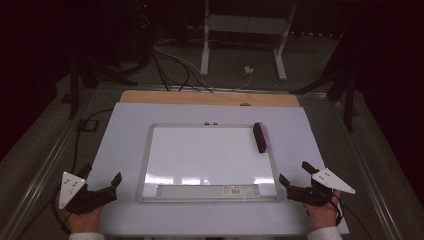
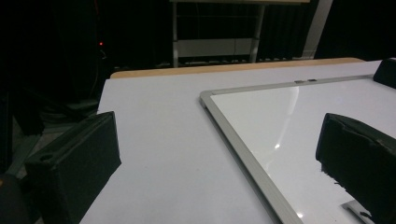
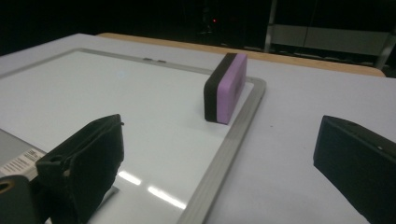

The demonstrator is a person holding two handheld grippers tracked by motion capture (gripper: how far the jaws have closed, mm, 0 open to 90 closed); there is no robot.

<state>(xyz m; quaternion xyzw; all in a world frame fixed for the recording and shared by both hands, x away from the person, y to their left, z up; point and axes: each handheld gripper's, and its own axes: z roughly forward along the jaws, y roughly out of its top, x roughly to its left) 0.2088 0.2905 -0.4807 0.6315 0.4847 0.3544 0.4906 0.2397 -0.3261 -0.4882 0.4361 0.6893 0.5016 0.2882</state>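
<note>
Well, here is how the table stands, one view after another.

High view, board: a white rectangular whiteboard with a silver metal frame (image 1: 210, 162) lies flat in the middle of a pale table top (image 1: 125, 130); its writing face looks clean, with no marks I can make out.
High view, eraser: a purple block eraser with a black felt side (image 1: 262, 137) stands on edge at the far right corner of the board, well apart from both grippers.
High view, hands: the left gripper (image 1: 102, 187) rests at the near left of the table, the right gripper (image 1: 295, 176) at the near right, each just beside the board's frame and gripping nothing.
High view, progress: I would judge the work not yet begun; the eraser is untouched, so reaching, gripping and anything done with it are all left.
Left gripper view, jaws: spread wide with bare table and the board's left frame (image 2: 243, 144) between them; they hold nothing, and whether the right-hand jaw touches the board I cannot tell.
Right gripper view, jaws: spread wide and empty, one over the board, the other over the table.
Right gripper view, eraser: it stands upright ahead (image 3: 225, 87) on the board's surface against the frame, nearest to this gripper, which looks the likelier one to fetch it.
</note>
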